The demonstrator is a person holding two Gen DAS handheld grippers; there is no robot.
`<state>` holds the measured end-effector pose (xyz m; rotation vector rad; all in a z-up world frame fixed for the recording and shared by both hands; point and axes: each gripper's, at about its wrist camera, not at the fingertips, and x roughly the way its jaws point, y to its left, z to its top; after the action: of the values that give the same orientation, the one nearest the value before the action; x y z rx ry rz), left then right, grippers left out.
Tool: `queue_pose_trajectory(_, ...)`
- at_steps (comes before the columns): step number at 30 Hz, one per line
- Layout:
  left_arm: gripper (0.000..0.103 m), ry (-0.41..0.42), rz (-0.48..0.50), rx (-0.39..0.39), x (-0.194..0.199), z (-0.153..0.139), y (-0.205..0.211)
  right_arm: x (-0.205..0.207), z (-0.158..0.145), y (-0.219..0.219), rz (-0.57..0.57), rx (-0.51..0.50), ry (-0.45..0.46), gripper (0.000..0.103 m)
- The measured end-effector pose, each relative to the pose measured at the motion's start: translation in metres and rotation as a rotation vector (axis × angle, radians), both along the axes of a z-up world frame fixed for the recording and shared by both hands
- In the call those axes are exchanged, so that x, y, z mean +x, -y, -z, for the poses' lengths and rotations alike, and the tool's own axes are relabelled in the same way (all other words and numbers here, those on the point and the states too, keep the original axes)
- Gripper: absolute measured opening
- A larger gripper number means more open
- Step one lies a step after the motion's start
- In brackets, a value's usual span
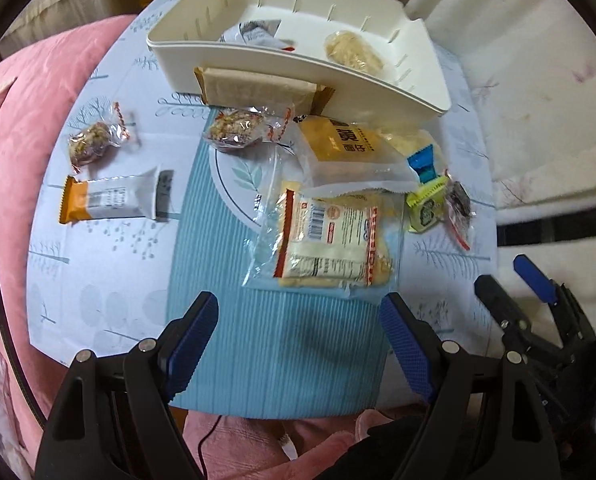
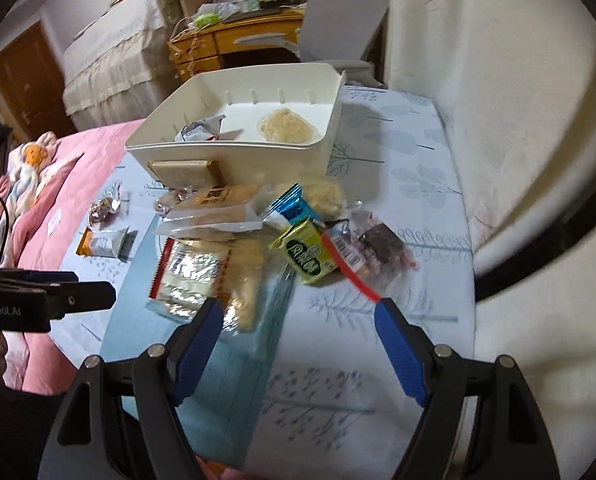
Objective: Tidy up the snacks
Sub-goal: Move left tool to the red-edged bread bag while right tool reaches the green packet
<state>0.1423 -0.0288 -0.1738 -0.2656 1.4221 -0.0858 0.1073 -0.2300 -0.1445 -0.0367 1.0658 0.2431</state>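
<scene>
A white bin (image 1: 298, 68) (image 2: 233, 152) stands at the far side of the table, holding a pale noodle cake (image 1: 354, 52) (image 2: 287, 126) and a silver packet (image 1: 257, 32) (image 2: 197, 130). In front of it lies a pile of snack packets: a red-edged cracker pack (image 1: 330, 236) (image 2: 189, 272), a yellow pack (image 1: 346, 148), a green pack (image 1: 426, 204) (image 2: 306, 254) and a dark candy bag (image 2: 378, 246). My left gripper (image 1: 298, 344) is open and empty, just short of the cracker pack. My right gripper (image 2: 298, 344) is open and empty, near the green pack.
An orange-and-white bar (image 1: 109, 198) (image 2: 105, 244) and a nut cluster pack (image 1: 95, 142) lie at the left. A brown carton (image 1: 257, 88) leans on the bin. Pink bedding (image 1: 25, 120) borders the table's left; a white curtain (image 2: 498, 120) is at the right.
</scene>
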Motion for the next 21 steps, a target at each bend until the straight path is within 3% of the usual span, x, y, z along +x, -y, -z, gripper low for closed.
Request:
queue_pose_trajectory(4,0.082,-0.054,-0.037,0.01,0.018,0.014,0.01,0.015,0.013,0.006,-0.097,0.062,-0.003,0.078)
queue_pose_trajectory(11,0.082,-0.138,-0.087,0.066,0.037,0.051,0.023,0.033,0.035,0.0,-0.217,0.043,0.049,0.077)
queue_pose_trajectory(21,0.082,-0.119,-0.07,0.089,0.047,0.079,0.041,0.046,0.07,-0.014,-0.317,-0.019,0.101,0.072)
